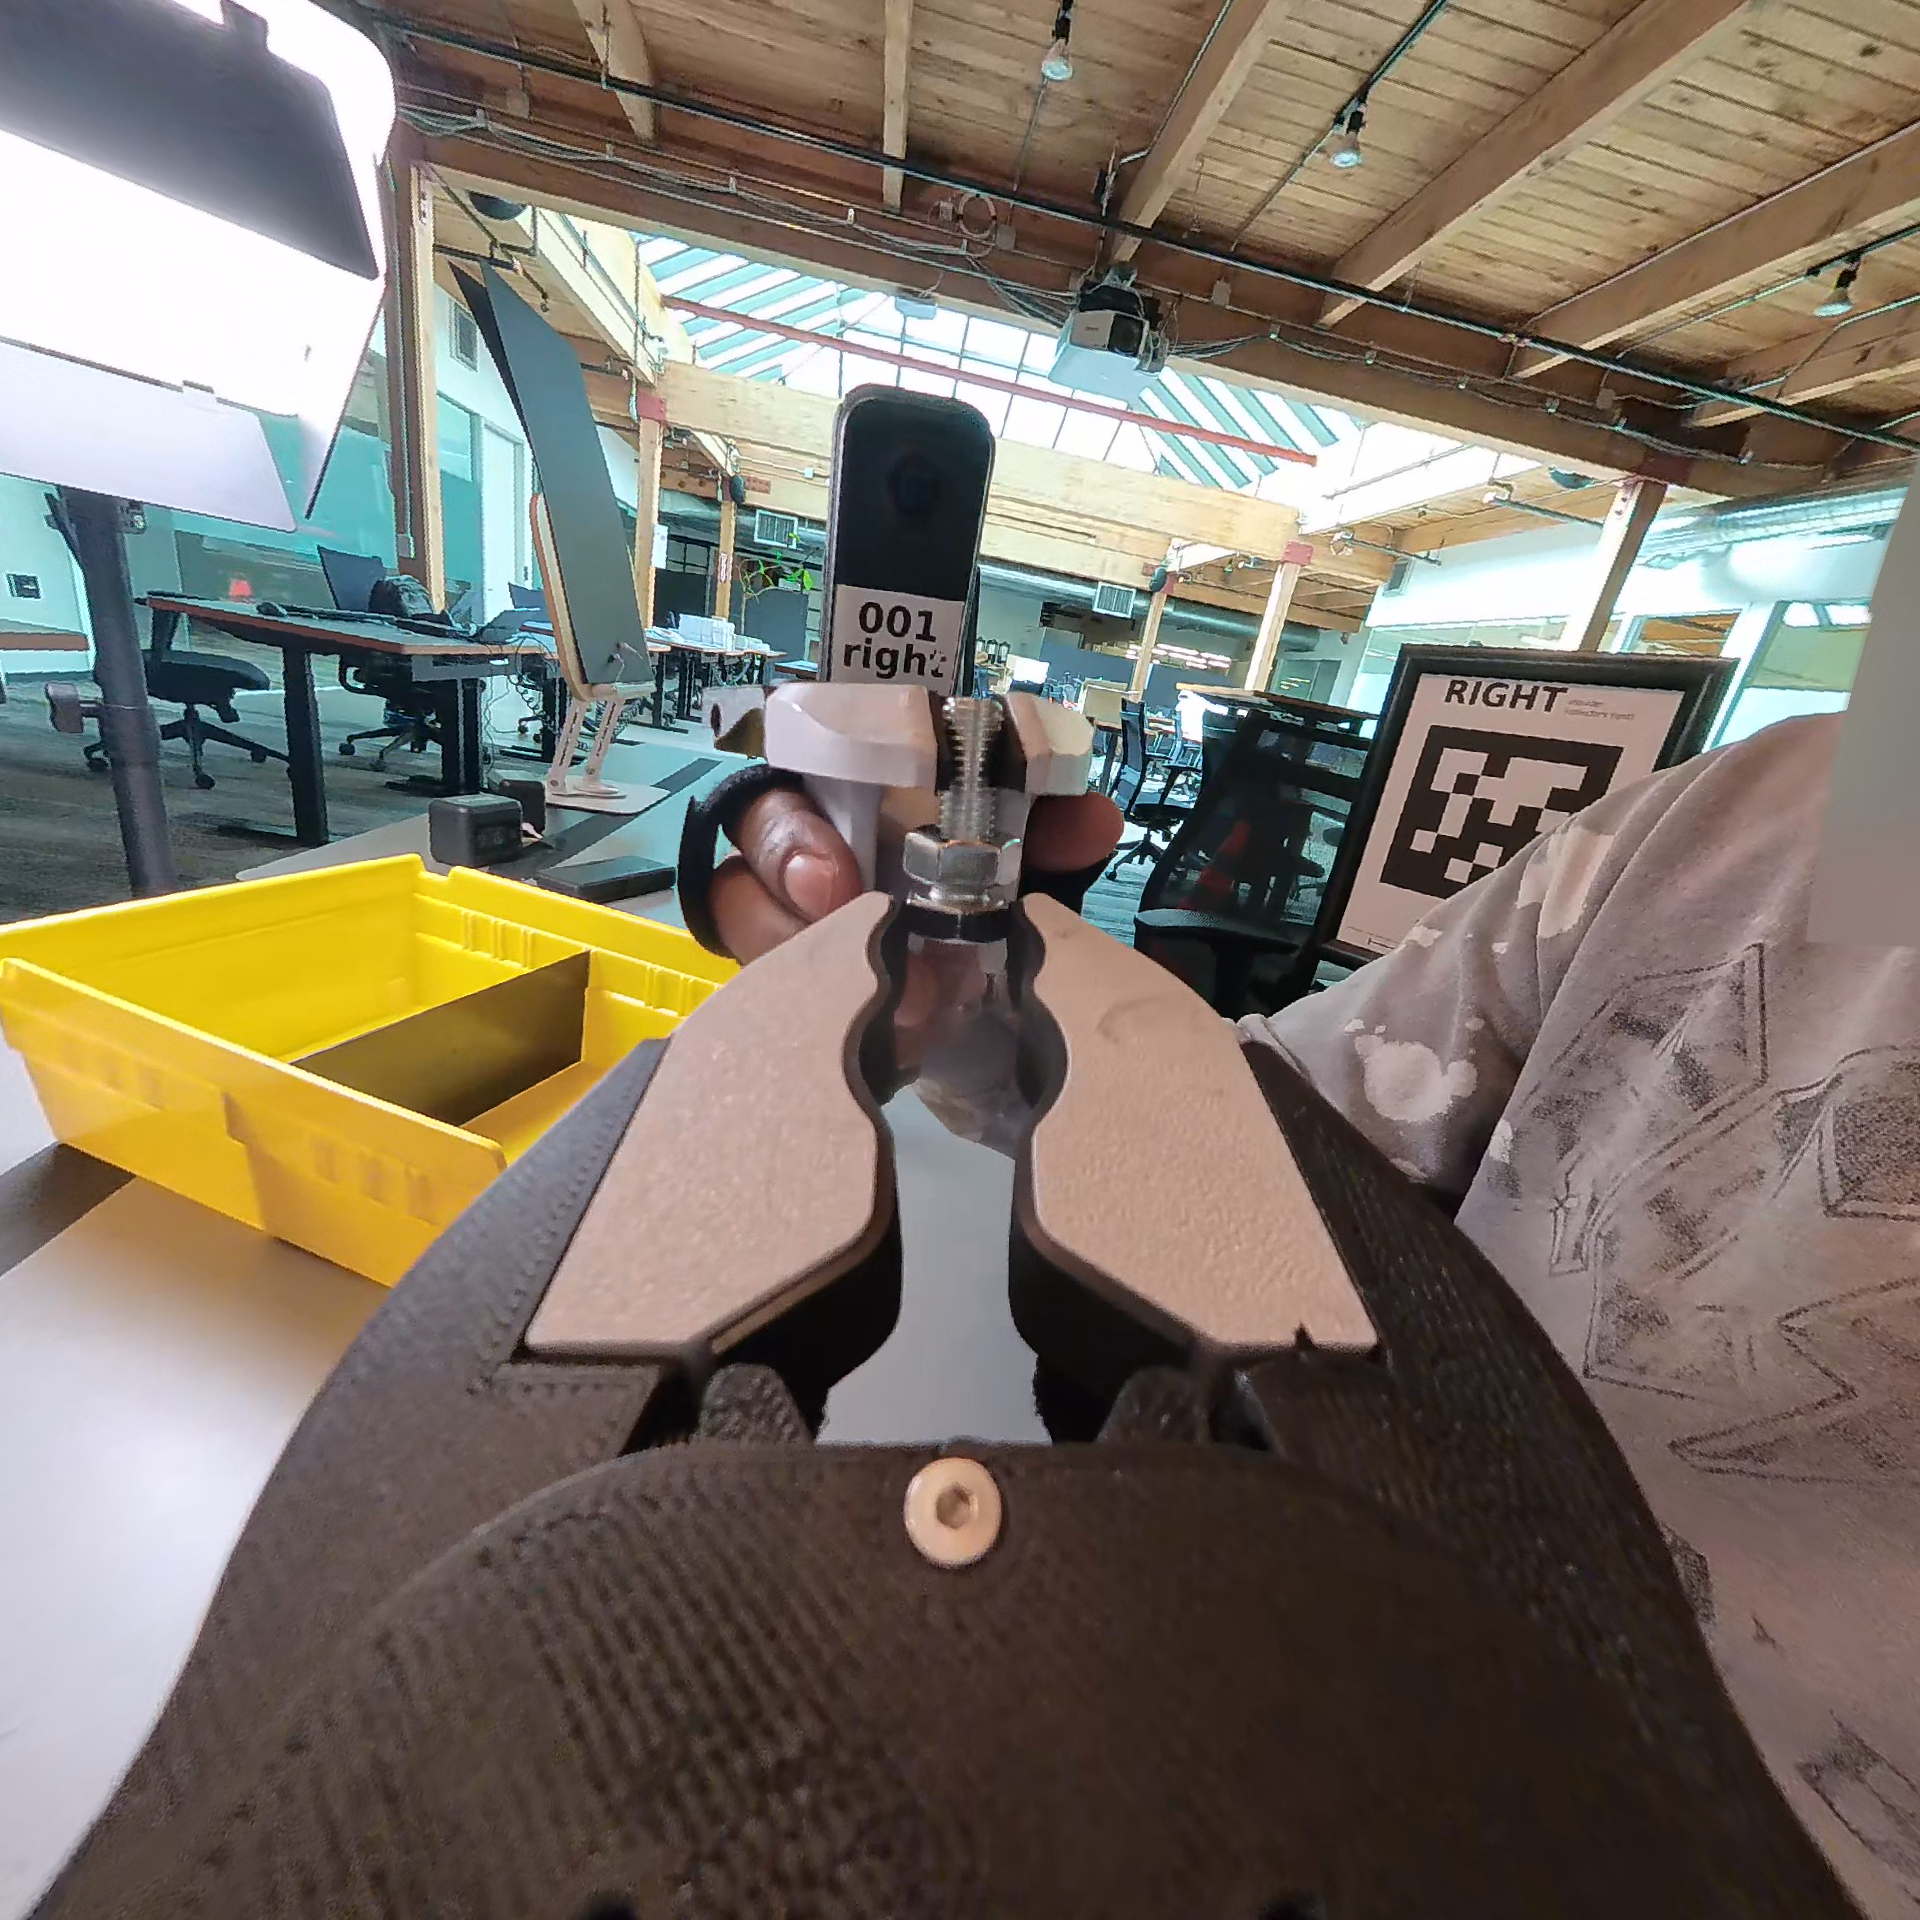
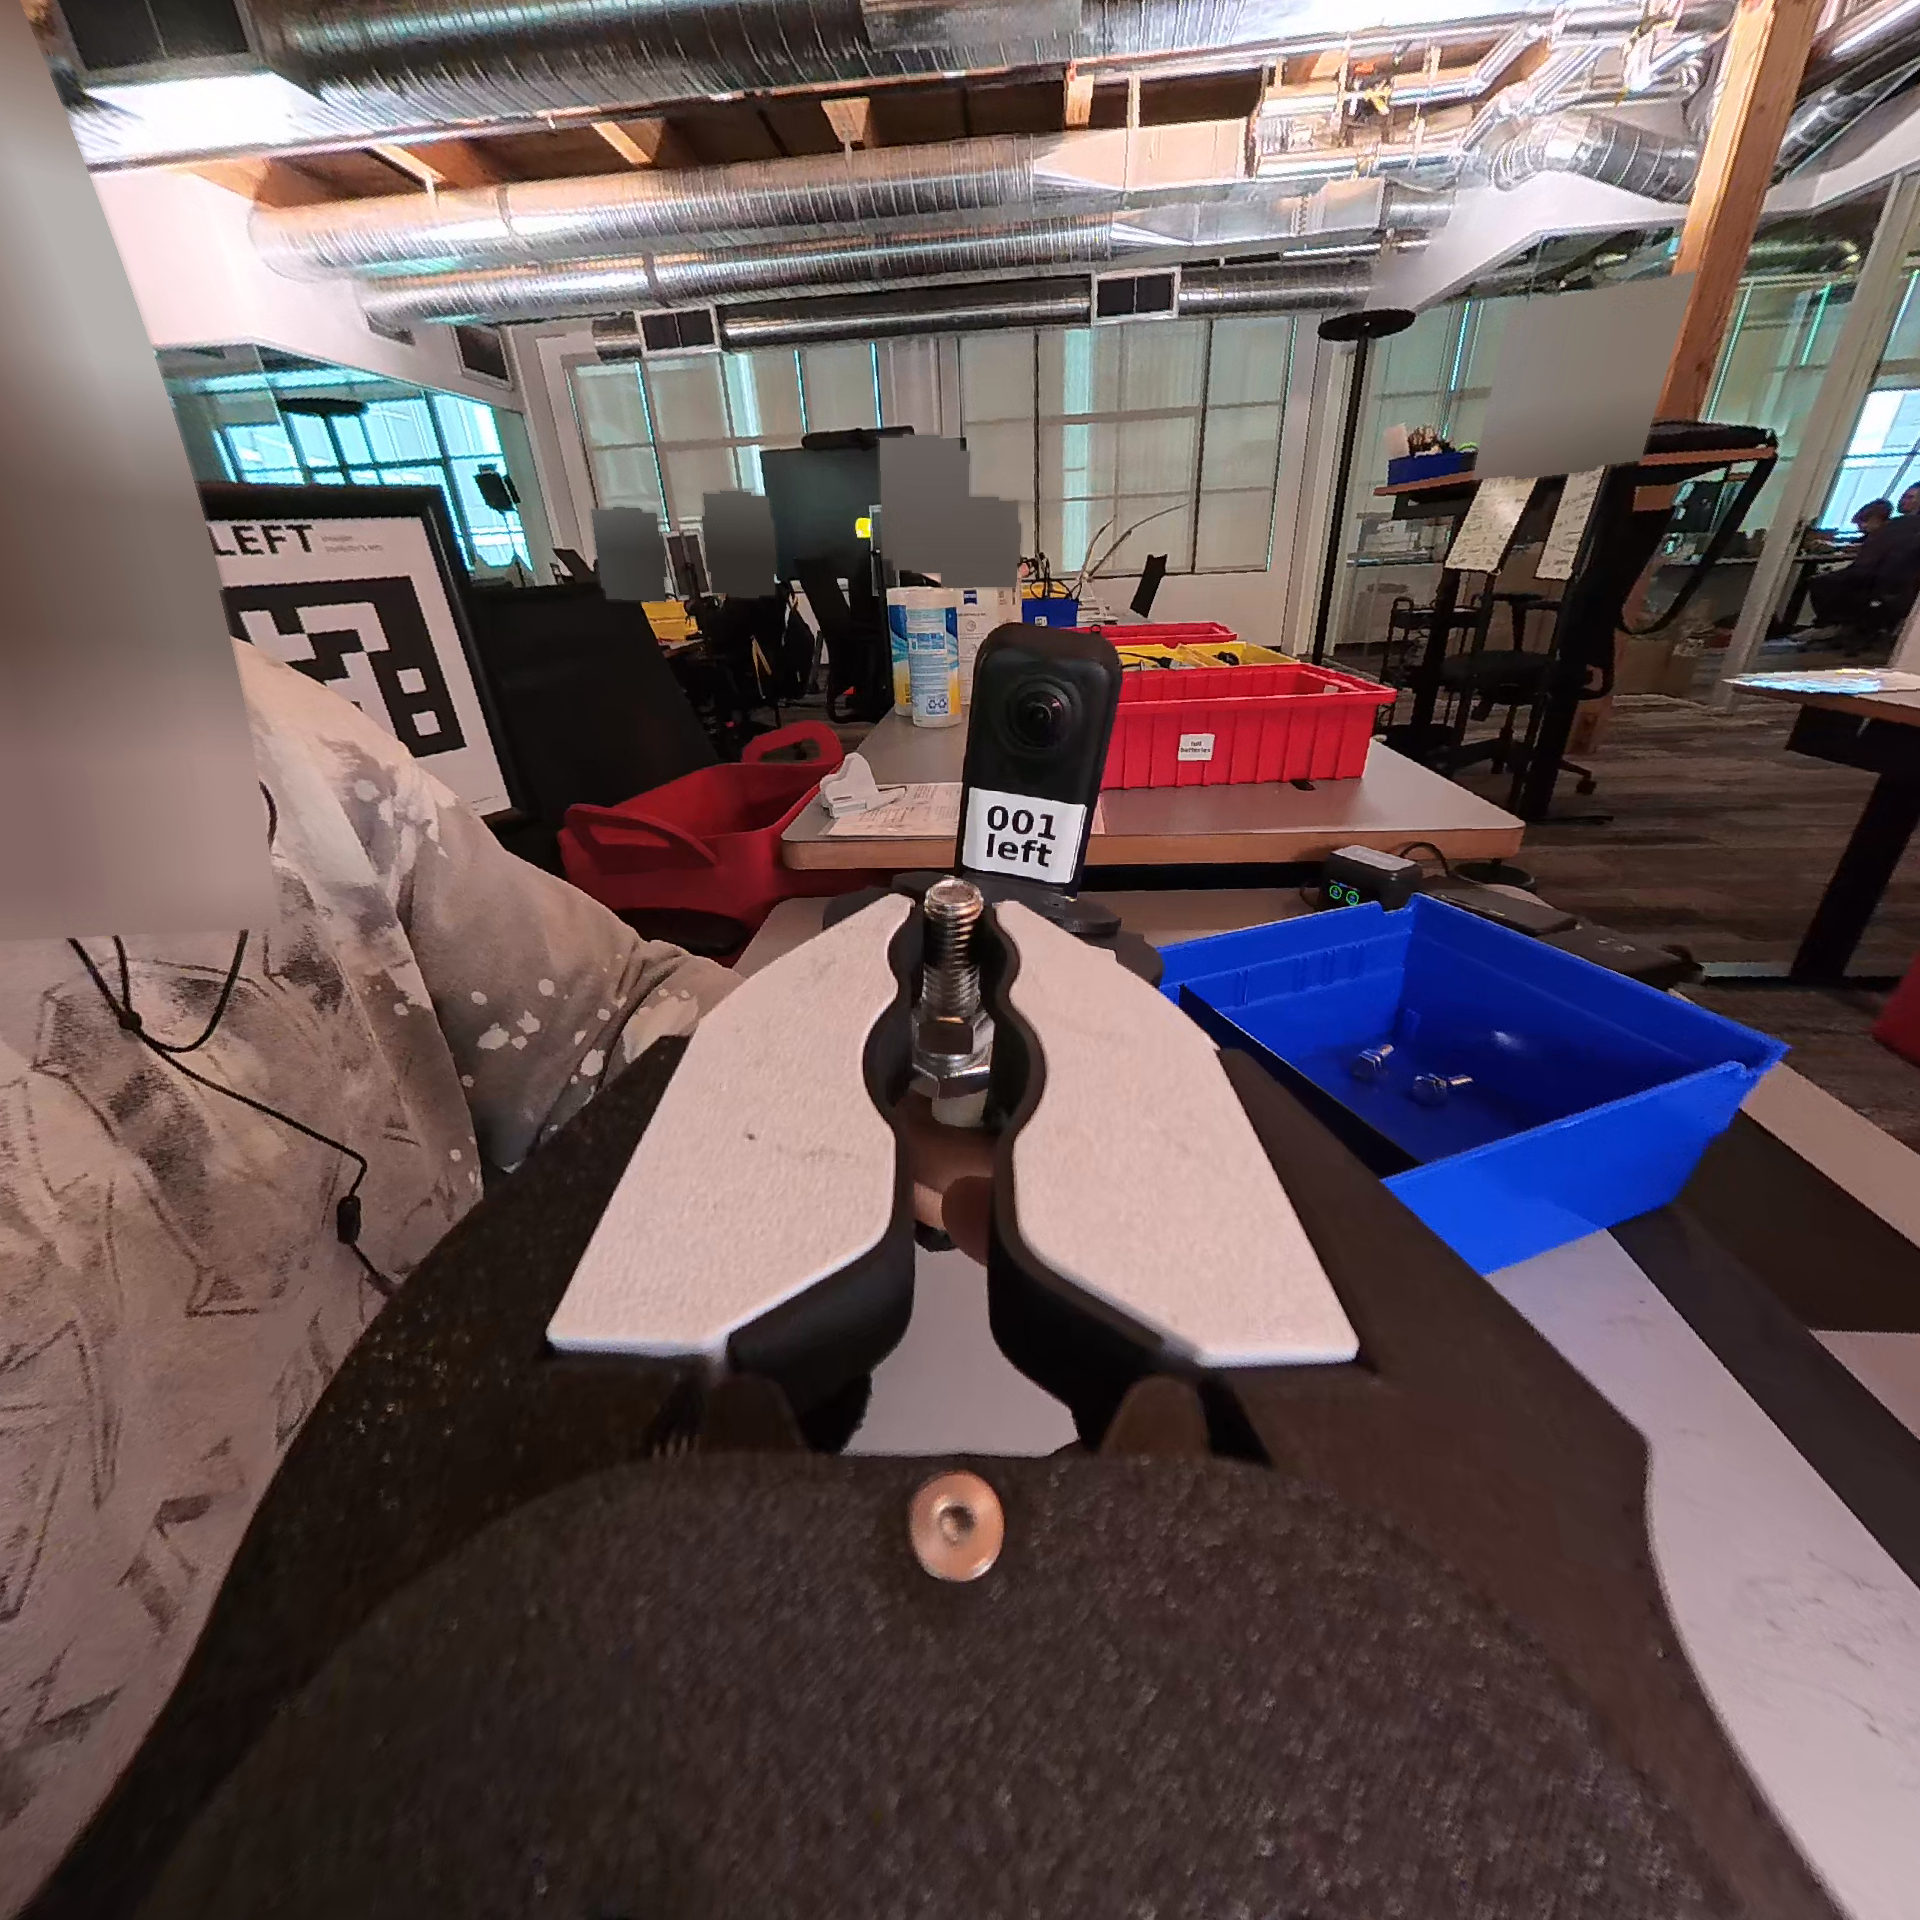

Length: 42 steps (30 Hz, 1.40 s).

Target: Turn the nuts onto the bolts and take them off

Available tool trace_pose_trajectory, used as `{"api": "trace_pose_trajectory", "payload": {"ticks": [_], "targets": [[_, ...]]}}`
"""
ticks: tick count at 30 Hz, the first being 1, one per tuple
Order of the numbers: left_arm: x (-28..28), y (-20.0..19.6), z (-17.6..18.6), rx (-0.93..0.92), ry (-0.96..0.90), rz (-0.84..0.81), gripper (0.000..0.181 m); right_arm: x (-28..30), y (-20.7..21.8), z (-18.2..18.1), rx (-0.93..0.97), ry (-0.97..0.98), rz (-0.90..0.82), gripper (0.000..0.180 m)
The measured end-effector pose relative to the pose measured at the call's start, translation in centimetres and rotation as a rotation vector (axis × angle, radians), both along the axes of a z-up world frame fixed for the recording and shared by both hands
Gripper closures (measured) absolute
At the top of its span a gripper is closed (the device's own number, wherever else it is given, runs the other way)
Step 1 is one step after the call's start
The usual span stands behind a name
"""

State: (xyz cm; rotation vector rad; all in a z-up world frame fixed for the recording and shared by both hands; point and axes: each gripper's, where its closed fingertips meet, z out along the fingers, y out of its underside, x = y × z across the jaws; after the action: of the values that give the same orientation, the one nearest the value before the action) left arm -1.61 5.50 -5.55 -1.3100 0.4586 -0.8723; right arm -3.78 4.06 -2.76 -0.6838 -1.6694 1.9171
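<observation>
The desk lies under both tongs, white with dark stripes. To the left of the left tongs a yellow bin sits on it, split by a dark divider. To the right of the right tongs sits a blue bin, with two loose bolts on its floor. A person's pale patterned sleeve fills the right of the left wrist view, and a bare hand shows just beyond the left tongs, wrapped round the right tool's handle.

The two tongs face each other, tip to tip, and meet on one bolt carrying a nut. The left tongs are nearly closed, their tips narrowed onto the bolt's lower end just below the nut; the bolt's head is hidden between them, so the exact contact cannot be told. In that view the threaded shank rises from the left tongs into the right tongs beyond, which close on its upper threads.

In the right wrist view the same bolt lies in the notch between the right tongs' pale fingers, which are drawn in against the threads, with only a narrow gap behind. The nut sits part-way along the shank, near the head end, with bare thread showing past it to the tip.
</observation>
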Motion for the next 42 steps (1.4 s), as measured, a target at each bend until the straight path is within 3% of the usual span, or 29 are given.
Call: {"api": "trace_pose_trajectory", "payload": {"ticks": [5,15,19,20,22,29,32,34,37,42], "targets": [[-0.1,0.0,0.0,0.019,0.005,0.02,0.163,0.0,0.0,0.1,-0.01,0.002,-0.001,0.17],[-3.9,1.3,1.1,0.113,-0.012,0.386,0.163,-2.3,2.0,0.3,-0.011,-0.013,-0.234,0.149],[-4.1,0.9,1.6,0.138,-0.025,0.404,0.163,-3.0,2.4,-0.2,-0.011,-0.03,-0.273,0.15],[-4.3,0.7,1.9,0.148,-0.039,0.39,0.163,-3.2,3.6,-0.1,-0.034,-0.032,-0.332,0.172],[-4.5,0.4,2.3,0.157,-0.028,0.391,0.163,-3.2,5.8,0.3,-0.06,-0.014,-0.417,0.179],[-4.3,0.9,1.7,0.134,-0.016,0.404,0.163,-2.9,1.7,0.7,-0.016,-0.004,-0.303,0.148],[-4.2,0.8,1.9,0.142,-0.013,0.408,0.163,-3.2,1.9,0.5,0.001,-0.01,-0.331,0.148],[-4.5,0.4,2.3,0.163,-0.039,0.396,0.163,-3.2,3.9,0.8,-0.04,-0.014,-0.413,0.172],[-4.7,0.3,2.6,0.171,-0.01,0.421,0.163,-2.6,4.7,1.2,-0.062,-0.004,-0.406,0.163],[-4.3,0.7,2.0,0.154,-0.006,0.413,0.163,-3.2,1.3,0.7,-0.009,-0.015,-0.337,0.146]]}}
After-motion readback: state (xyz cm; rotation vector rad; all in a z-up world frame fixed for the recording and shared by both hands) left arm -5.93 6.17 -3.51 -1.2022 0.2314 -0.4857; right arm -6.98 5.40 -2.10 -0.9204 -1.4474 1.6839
